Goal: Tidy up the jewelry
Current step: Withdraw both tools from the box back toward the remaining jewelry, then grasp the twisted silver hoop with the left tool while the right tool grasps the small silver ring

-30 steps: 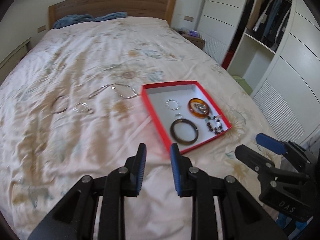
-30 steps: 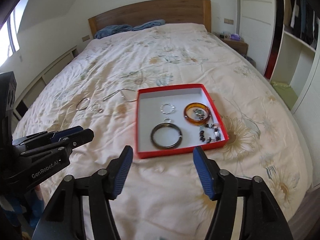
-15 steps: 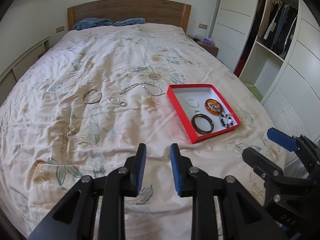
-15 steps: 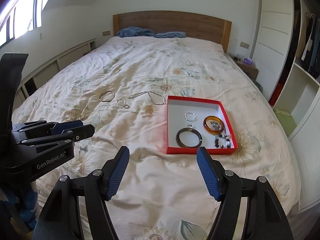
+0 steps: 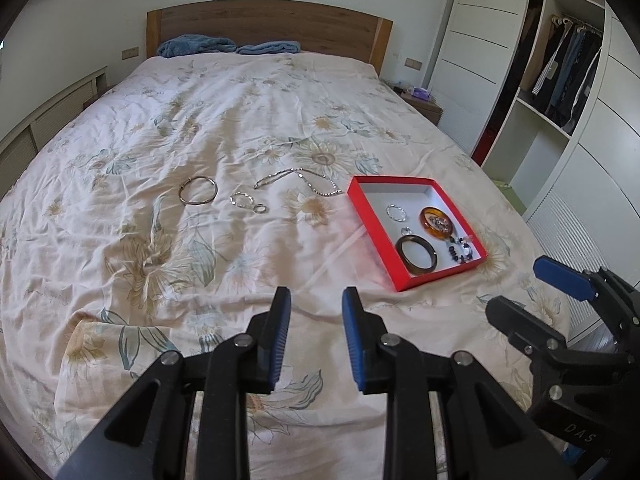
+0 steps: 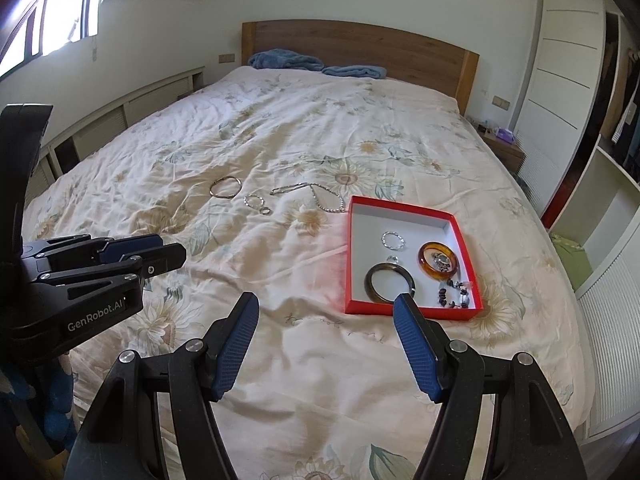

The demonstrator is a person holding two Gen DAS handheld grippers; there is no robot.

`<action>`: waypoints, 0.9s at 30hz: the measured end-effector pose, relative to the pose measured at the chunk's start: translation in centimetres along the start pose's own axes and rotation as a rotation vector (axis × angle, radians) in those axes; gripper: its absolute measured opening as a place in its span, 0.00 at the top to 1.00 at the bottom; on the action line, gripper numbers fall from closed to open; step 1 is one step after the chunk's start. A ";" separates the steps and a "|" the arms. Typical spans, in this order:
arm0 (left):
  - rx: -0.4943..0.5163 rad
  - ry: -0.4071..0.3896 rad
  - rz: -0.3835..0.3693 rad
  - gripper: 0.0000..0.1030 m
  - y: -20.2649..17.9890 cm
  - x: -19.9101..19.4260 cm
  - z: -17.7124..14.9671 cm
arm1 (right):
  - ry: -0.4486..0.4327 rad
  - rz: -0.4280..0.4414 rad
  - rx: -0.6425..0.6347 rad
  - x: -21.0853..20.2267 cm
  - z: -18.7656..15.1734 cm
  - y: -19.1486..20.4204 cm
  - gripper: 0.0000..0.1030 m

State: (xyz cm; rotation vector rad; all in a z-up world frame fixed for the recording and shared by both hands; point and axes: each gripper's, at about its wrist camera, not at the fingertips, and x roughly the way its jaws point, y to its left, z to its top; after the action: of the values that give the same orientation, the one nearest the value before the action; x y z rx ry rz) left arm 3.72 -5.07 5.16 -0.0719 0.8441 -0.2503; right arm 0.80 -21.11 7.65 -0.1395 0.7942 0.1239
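Now that both grippers have drawn back from the red box (image 6: 408,258), jaws open and empty, silver bangle (image 5: 198,190) and chain necklace (image 5: 304,180) lie unsorted on the bed (image 5: 240,120).

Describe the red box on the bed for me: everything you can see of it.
The red box is a shallow, open rectangular tray, seemingly cardboard, red outside and on its rim, white inside. It lies flat on the floral bedspread, right of the loose pieces. Inside lie a dark bangle, an amber bangle with small metal pieces within its ring, a thin silver ring-shaped piece and a dark beaded piece. Neither tool touches it.
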 end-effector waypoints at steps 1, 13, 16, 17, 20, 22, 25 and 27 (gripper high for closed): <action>0.000 0.002 0.004 0.75 0.2 0.1 0.0 | 0.003 0.001 -0.004 0.2 0.1 0.1 0.33; -0.088 0.089 0.033 0.75 6.0 4.4 0.5 | 0.034 0.137 0.025 5.1 2.4 0.7 0.40; -0.117 0.102 0.037 0.75 8.0 6.2 0.9 | 0.044 0.178 0.051 7.5 3.4 1.0 0.44; -0.123 0.104 0.039 0.75 8.6 6.8 1.1 | 0.046 0.189 0.055 8.2 3.7 1.2 0.45; -0.136 0.105 0.041 0.75 10.4 9.3 2.2 | 0.062 0.232 0.062 11.6 5.2 1.8 0.52; -0.149 0.111 0.031 0.75 11.4 11.0 3.1 | 0.073 0.253 0.059 13.7 6.0 2.3 0.55; -0.170 0.120 0.013 0.75 12.9 14.0 4.6 | 0.099 0.284 0.050 17.4 7.3 3.0 0.57; -0.187 0.132 -0.006 0.75 13.7 16.2 5.6 | 0.112 0.302 0.041 19.4 8.0 3.4 0.58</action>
State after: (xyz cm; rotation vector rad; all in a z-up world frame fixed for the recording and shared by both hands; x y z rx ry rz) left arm 20.89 4.02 -5.18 -0.2350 0.9971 -0.1820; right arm 19.32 -15.26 -1.04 0.0132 0.9257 0.3875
